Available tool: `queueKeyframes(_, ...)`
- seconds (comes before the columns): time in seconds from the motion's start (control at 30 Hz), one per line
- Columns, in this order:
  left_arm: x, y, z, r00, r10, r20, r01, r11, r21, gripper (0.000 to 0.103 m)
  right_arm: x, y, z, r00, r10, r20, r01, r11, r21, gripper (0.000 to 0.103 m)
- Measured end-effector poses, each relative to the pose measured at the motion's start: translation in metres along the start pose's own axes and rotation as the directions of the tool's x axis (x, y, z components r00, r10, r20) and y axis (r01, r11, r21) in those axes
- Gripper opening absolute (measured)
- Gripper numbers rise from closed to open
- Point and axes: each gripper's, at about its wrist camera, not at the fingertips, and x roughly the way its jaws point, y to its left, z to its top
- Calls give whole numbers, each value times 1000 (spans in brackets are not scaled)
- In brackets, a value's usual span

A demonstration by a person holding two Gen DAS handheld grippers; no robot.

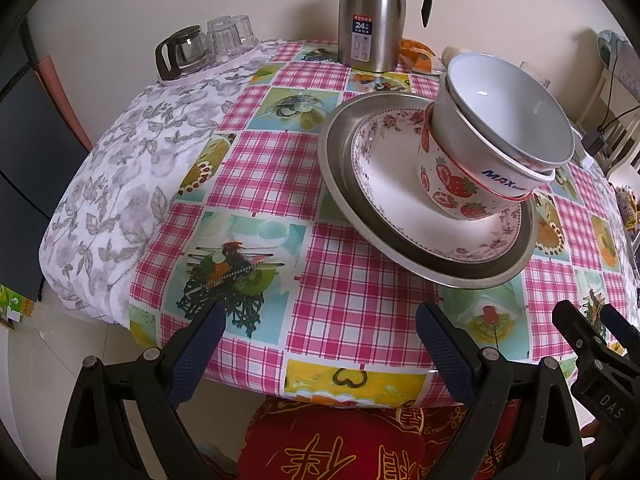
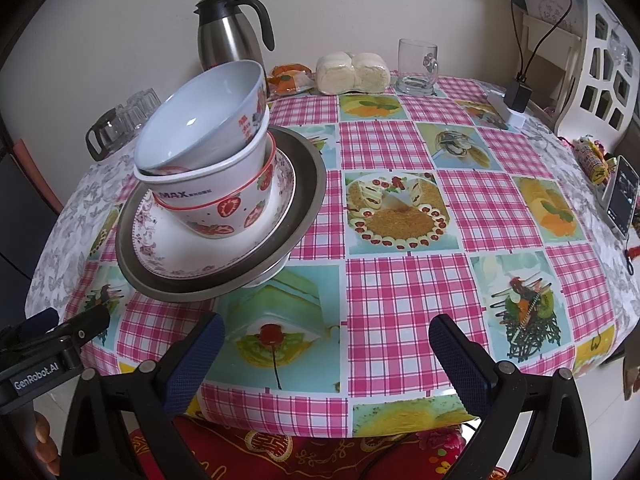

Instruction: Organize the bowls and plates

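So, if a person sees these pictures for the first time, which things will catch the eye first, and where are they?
The eye goes first to the leaning stack of dishes: a white bowl nested in a strawberry bowl, on a floral plate inside a metal plate, on the table's near-left part in the right wrist view. Then comes the bright pink checked tablecloth with food pictures. At the far edge stands a steel thermos jug.

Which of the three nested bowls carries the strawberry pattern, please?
The bottom white bowl, resting directly on the floral-rimmed white plate; the middle white bowl reads "MAX", and the top pale blue bowl sits tilted.
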Motion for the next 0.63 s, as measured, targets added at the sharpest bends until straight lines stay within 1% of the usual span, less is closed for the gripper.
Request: queueKeyframes(0.63, -2, 1, -2, 1000, 14, 17, -14, 1000, -1, 96, 1, 0, -1, 1000, -1, -2, 1, 1000, -1, 103)
